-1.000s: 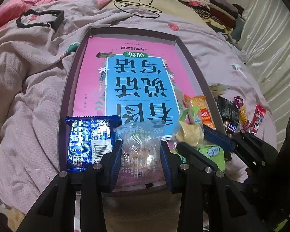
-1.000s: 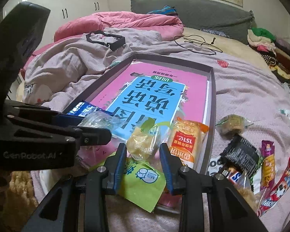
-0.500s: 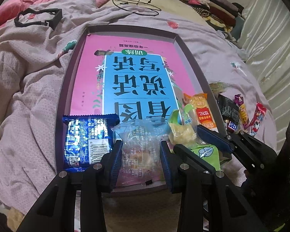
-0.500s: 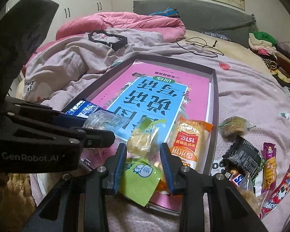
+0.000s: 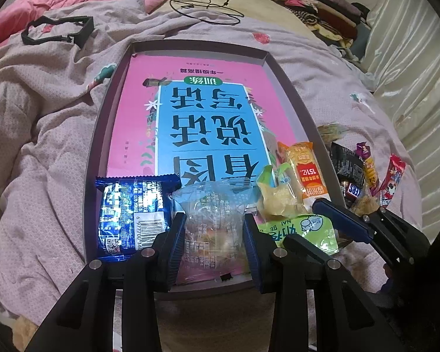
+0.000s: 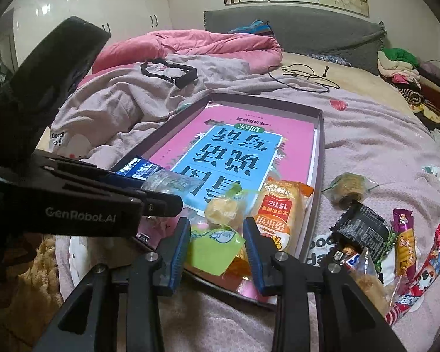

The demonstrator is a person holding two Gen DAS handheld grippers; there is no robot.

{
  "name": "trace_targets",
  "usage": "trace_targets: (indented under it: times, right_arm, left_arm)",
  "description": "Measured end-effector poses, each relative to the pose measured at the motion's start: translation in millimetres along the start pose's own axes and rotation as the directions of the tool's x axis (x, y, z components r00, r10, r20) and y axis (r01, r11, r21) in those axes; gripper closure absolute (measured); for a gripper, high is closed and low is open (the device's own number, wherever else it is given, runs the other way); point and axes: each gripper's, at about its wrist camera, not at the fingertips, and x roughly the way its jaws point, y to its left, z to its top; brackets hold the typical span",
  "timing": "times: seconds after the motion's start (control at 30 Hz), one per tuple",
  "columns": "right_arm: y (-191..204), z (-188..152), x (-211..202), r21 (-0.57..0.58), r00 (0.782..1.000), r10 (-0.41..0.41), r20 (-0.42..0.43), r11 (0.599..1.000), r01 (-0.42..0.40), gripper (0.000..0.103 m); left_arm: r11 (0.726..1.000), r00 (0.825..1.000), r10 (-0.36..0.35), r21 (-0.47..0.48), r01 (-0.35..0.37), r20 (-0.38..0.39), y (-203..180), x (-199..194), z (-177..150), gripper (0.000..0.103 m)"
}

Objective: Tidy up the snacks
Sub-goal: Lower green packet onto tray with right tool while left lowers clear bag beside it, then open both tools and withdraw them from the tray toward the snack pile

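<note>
A shallow tray [image 5: 102, 135] lined with a pink book [image 5: 208, 117] is seen on the bed. The left gripper [image 5: 214, 243] is clamped on a clear snack bag [image 5: 211, 214] at the tray's near end; the right gripper [image 6: 217, 246] on a green snack packet [image 6: 217, 246].

Dim, cool indoor light in both views; glare flares on the blue wrapper [image 5: 133, 214] and glossy cupboard doors [image 6: 102, 3]; fisheye bending and black vignetting at the corners; slightly soft, grainy detail
</note>
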Motion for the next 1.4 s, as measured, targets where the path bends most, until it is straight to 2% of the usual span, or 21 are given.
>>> trace_targets:
  times: [0.4,0.9,1.1,1.4]
  right_arm:
    - [-3.4,-0.2,-10.2,0.024,1.0,0.006,0.014,1.0,-0.006,0.061]
    - [-13.2,2.0,-29.9,0.065,0.998,0.001,0.065,0.998,-0.005,0.057]
    - [-19.1,2.8,-43.7,0.083,0.995,-0.011,0.096,0.997,0.003,0.051]
    - [-40.9,-0.3,-66.5,0.14,0.991,-0.055,0.124,0.989,0.037,0.047]
  left_arm:
    - [1.0,1.0,0.0,0.008,0.0,0.011,-0.9,-4.5,0.7,0.062]
    - [1.0,0.998,0.007,0.02,-0.009,0.061,-7.7,-26.1,4.4,0.04]
    - [0.999,0.994,-0.023,0.03,0.019,0.111,-16.2,-41.5,6.3,0.029]
    - [0.997,0.989,-0.034,0.072,0.024,0.146,-35.3,-56.3,6.8,0.027]
